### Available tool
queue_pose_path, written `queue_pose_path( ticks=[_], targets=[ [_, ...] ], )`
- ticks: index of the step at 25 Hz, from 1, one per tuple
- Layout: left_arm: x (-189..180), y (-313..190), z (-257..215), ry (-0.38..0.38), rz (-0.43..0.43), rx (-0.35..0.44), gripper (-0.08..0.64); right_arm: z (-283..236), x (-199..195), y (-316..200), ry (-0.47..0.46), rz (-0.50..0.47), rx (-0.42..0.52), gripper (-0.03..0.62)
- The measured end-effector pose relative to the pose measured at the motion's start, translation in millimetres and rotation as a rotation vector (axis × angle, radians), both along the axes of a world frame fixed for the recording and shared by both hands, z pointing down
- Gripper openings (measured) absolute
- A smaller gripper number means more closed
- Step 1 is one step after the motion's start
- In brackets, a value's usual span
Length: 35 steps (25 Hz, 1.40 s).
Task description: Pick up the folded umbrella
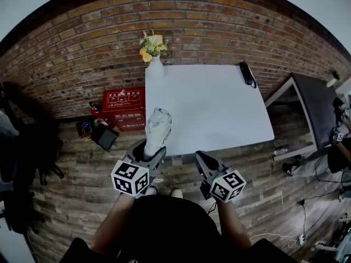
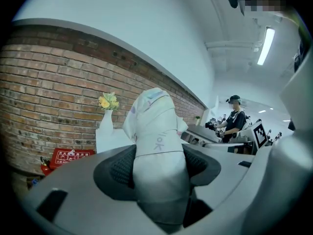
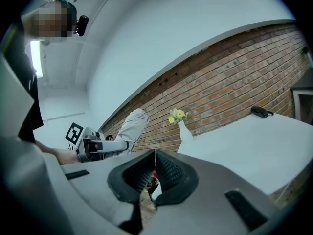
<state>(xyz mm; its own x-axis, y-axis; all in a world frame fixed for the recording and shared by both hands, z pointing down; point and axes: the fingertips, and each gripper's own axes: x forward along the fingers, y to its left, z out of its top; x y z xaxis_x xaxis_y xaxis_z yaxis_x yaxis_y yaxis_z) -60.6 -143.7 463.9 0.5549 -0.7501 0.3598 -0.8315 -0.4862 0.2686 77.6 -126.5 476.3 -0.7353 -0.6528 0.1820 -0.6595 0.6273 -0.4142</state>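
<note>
Head view: gripping the umbrella [image 1: 158, 127] upright in the left hand-held gripper [image 1: 149, 151] by the desk [image 1: 219, 114] corner, apparently lifted; next, just holding steady. Left gripper view: revealing pads spread wide, pressed on its white sleeve. Right gripper view: catching the right hand-held gripper [image 3: 154, 173] closed and empty.

Tally: 1 folded umbrella [image 1: 158, 126], 2 grippers – left gripper [image 1: 148, 148], right gripper [image 1: 204, 159].
Also 1 white table [image 1: 219, 108], 1 vase [image 1: 155, 69], 1 bunch of flowers [image 1: 152, 44], 1 red box [image 1: 125, 108], 1 black object [image 1: 247, 73].

Place: lab | cues: brick wall [image 1: 219, 21], white table [image 1: 219, 108], person [image 2: 236, 119] at workbench [image 2: 205, 133]
</note>
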Motion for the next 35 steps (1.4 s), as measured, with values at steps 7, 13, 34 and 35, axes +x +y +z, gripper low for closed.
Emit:
queue_pose_path(
  ticks=[7,13,34,35],
  targets=[
    [-22.7,0.2,-15.0,0.035,0.04,0.018,0.27,-40.7,-18.0,-2.2,-0.023,0.057,0.078,0.021],
    [-46.9,2.3,-43.9,0.08,0.053,0.074,0.27,-70.4,-16.2,3.0,-0.034,0.12,0.134,0.021],
    [-81.5,5.0,-55.1,0.125,0.077,0.107,0.27,-76.8,-23.4,17.6,-0.031,0.21,0.126,0.021],
    [-81.3,5.6,-54.9,0.126,0.082,0.106,0.27,-77.3,-23.4,18.7,-0.03,0.214,0.127,0.021]
  ],
)
